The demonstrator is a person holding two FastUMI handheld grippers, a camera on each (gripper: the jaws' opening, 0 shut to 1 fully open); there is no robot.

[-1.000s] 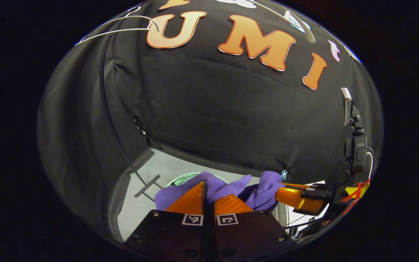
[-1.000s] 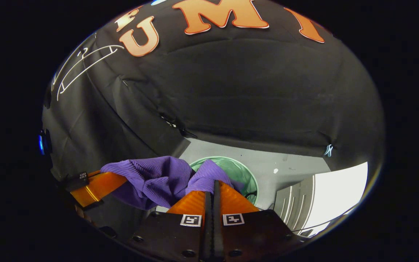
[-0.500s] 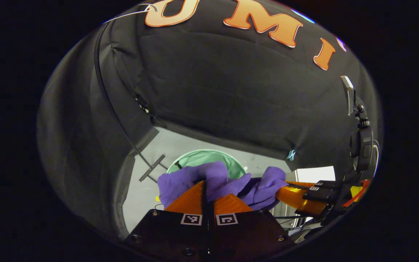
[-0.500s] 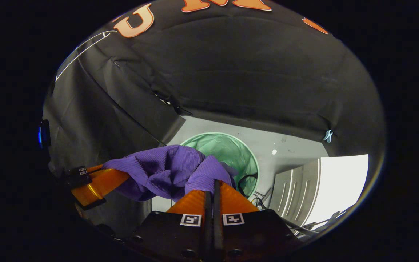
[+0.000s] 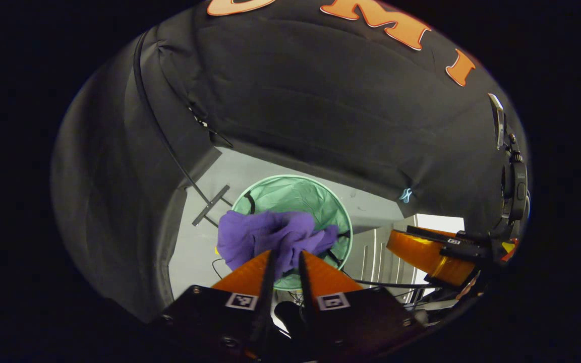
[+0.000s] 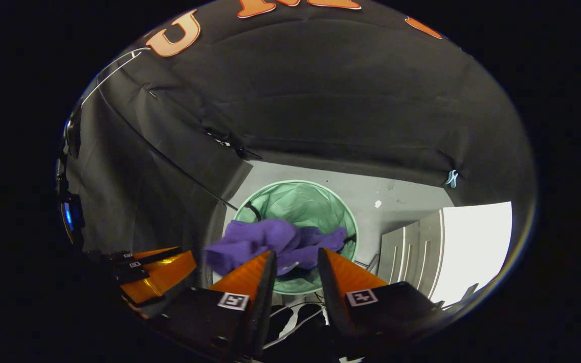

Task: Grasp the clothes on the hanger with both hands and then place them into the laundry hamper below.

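The purple garment (image 5: 270, 234) is bunched over the mouth of the round green mesh hamper (image 5: 295, 194) on the grey floor below. My left gripper (image 5: 286, 254) stands open, its tips just in front of the cloth with a narrow gap between them. The right gripper's fingers (image 5: 416, 249) show farther right in the left gripper view. In the right gripper view my right gripper (image 6: 295, 252) is open wide above the hamper (image 6: 300, 201), and the garment (image 6: 265, 239) looks blurred, loose beyond its tips. A bare white hanger (image 6: 114, 70) hangs at the upper left.
A white slatted panel (image 6: 411, 252) stands right of the hamper. Black cables lie on the floor beneath my fingers. A thin black pole (image 5: 164, 141) with a grey foot runs down the booth's corner, left of the hamper.
Both grippers tilted down over the hamper and opened. The garment, pinched by both before, has left the right gripper's fingers and sunk toward the hamper's mouth.
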